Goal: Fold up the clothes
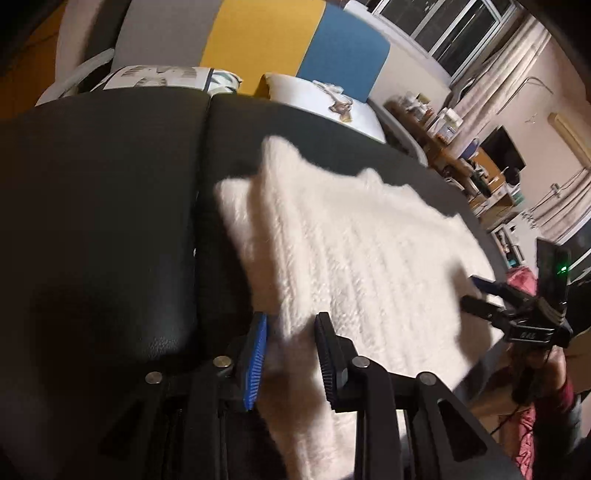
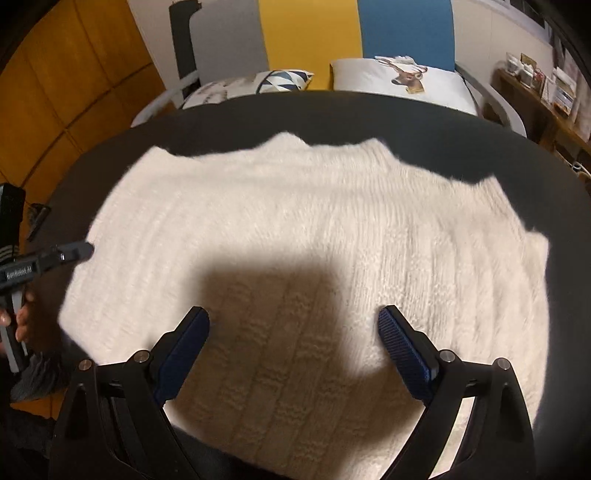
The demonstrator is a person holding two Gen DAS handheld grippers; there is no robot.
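Observation:
A fluffy white knit sweater (image 2: 295, 206) lies spread flat on a dark padded tabletop (image 2: 369, 114), neckline toward the far side. In the left wrist view the sweater (image 1: 351, 240) runs off to the right. My left gripper (image 1: 291, 321) is at its left edge, and a thick fold of knit is pinched between the blue-padded fingers and hangs toward the camera. From the right wrist view, the left gripper (image 2: 86, 251) touches that same edge. My right gripper (image 2: 293, 312) hovers wide open over the sweater's near hem, casting a shadow. Across the cloth, the right gripper (image 1: 471, 291) shows its fingers spread.
A bench with grey, yellow and blue back panels (image 2: 310, 33) holds two printed cushions (image 2: 399, 77) behind the table. Shelves with clutter (image 1: 443, 122) stand at the right. A seam (image 1: 203, 184) splits the dark tabletop. A hand (image 2: 22, 321) holds the left gripper.

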